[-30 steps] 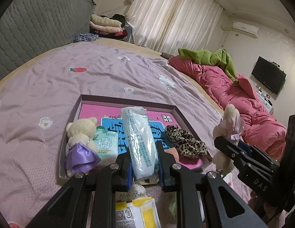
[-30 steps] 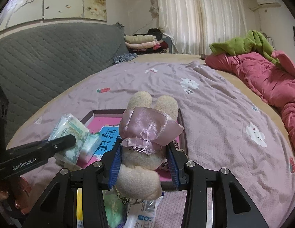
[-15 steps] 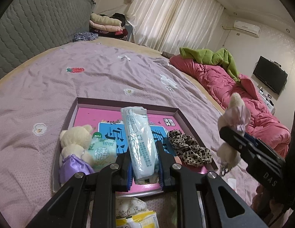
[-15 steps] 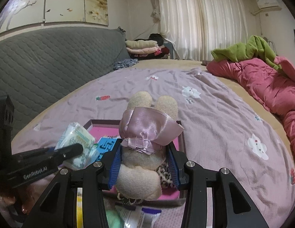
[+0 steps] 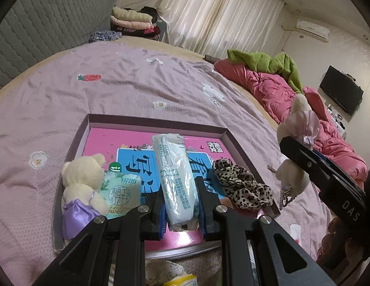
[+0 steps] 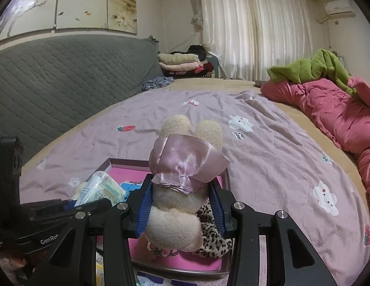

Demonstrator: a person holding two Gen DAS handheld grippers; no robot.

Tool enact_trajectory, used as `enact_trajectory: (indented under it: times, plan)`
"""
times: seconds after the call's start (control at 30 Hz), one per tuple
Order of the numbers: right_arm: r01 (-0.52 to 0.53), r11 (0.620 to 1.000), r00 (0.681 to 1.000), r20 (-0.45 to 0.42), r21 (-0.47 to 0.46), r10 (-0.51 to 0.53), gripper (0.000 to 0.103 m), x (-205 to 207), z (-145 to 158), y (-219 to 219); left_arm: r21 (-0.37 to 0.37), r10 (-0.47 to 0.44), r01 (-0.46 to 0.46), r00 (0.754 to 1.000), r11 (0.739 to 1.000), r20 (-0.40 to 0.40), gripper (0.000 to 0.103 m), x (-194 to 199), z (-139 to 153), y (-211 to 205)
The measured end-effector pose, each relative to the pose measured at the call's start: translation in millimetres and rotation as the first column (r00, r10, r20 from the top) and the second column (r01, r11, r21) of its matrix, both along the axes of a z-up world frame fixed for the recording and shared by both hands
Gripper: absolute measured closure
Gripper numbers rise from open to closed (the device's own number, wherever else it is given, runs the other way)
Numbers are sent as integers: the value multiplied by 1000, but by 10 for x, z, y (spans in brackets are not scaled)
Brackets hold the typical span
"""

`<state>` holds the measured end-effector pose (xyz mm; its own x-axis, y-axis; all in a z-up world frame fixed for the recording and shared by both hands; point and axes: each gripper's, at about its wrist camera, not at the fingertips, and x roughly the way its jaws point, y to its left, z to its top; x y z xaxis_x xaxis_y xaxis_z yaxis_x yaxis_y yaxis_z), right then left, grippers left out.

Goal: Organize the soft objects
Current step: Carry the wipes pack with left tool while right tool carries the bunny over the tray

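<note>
1. My left gripper is clamped on a tissue pack, held over the pink tray.
2. My right gripper is squeezing a pink-skirted plush bunny above the tray's right edge.

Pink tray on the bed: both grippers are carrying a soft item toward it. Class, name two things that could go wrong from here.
1. The left gripper pinches only the near end of the tissue pack; it may sag or slip.
2. The tray already holds a leopard scrunchie near where the right gripper's plush toy hovers; it could land on top.
</note>
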<state>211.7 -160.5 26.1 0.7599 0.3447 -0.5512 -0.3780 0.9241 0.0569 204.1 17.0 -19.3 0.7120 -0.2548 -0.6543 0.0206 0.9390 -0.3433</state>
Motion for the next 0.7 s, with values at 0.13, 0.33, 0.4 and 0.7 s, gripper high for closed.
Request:
enact_trajectory:
  times: [0.13,0.33,0.4,0.7]
  plan:
    - [-13,1000,1000,-27,-27,12,58,84,-57,48,-14,-13,13,999,1000,-36,82,79,-102,-20]
    - [-6,998,995,-98,-67,-1,57,225,-200,64,-12,-38,37,997,999,-70,82,134,-195,-80]
    - [-2,998,993,-117,-59,-5,57,243,-233,48,-20,-46,44,995,999,-84,82,150,-226,-86]
    - [-20,996,988,-156,-85,6,57,271,-329,60,-30,-69,66,993,997,-100,82,143,-238,-116]
